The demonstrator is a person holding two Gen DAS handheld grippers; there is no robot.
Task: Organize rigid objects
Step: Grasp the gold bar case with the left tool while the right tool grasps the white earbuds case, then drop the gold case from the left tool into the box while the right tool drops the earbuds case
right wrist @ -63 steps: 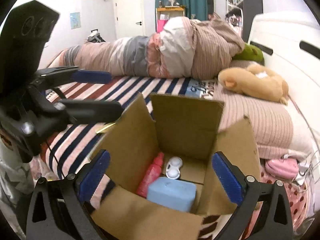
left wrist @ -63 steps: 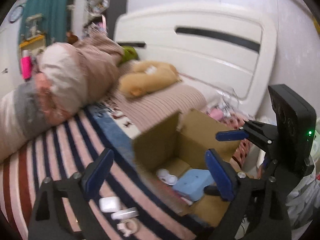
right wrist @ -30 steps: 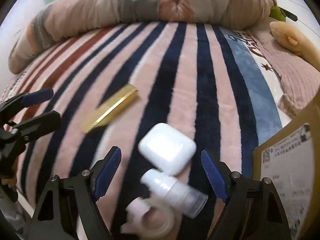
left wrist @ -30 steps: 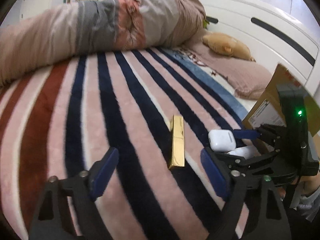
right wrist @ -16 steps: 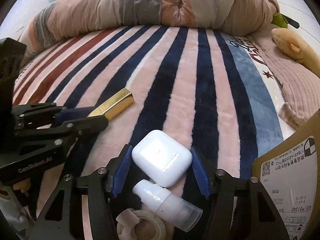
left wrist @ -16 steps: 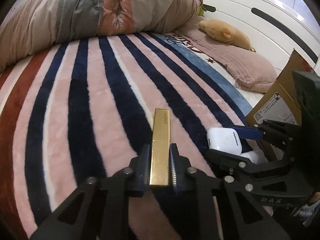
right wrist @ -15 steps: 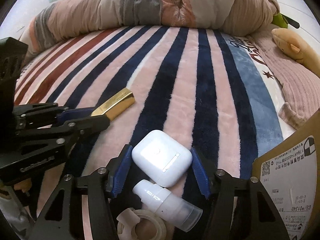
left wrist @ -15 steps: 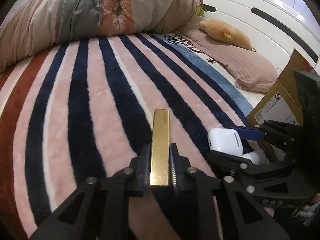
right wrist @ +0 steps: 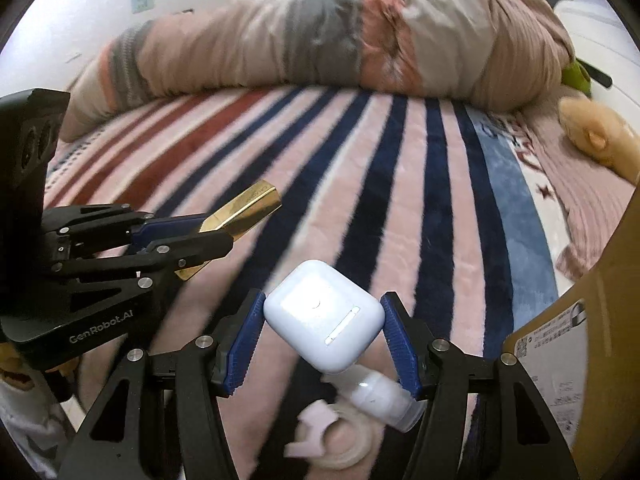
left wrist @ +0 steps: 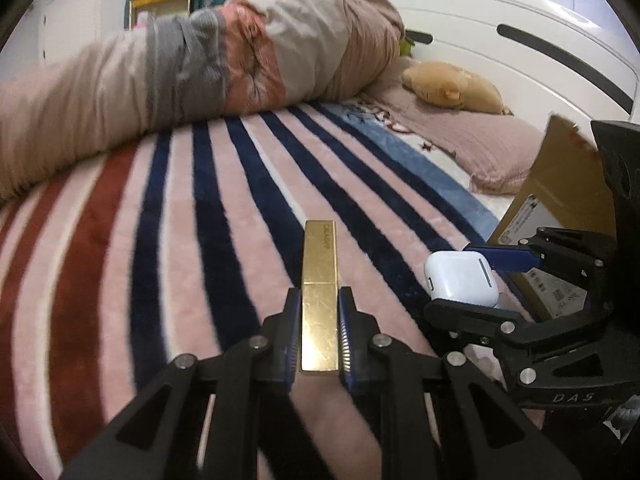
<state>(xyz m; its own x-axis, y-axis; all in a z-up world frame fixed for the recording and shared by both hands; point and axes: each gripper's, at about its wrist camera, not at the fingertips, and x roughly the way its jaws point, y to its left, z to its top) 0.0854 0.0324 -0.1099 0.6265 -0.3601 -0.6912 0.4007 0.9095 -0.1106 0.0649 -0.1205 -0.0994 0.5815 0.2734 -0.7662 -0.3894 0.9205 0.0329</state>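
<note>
My left gripper (left wrist: pixel 319 334) is shut on a long gold bar-shaped case (left wrist: pixel 319 280) and holds it above the striped blanket; the case also shows in the right wrist view (right wrist: pixel 244 206). My right gripper (right wrist: pixel 322 338) is shut on a white earbud case (right wrist: pixel 323 326), which also shows in the left wrist view (left wrist: pixel 460 278), lifted off the blanket. Below it a small white bottle (right wrist: pixel 380 398) and a tape dispenser ring (right wrist: pixel 340 438) lie on the blanket. A cardboard box (left wrist: pixel 560 192) stands at the right; its flap also shows in the right wrist view (right wrist: pixel 580 340).
A striped pink, navy and red blanket (left wrist: pixel 180 240) covers the bed. A rolled duvet (left wrist: pixel 200 64) lies along the far side. A tan plush toy (left wrist: pixel 456 88) rests on a pink pillow (left wrist: pixel 480 144) by the white headboard (left wrist: pixel 520 40).
Both grippers have risen from the blanket with their objects: the gold case and the earbud case now hang above it. The bottle and tape ring stay on the blanket.
</note>
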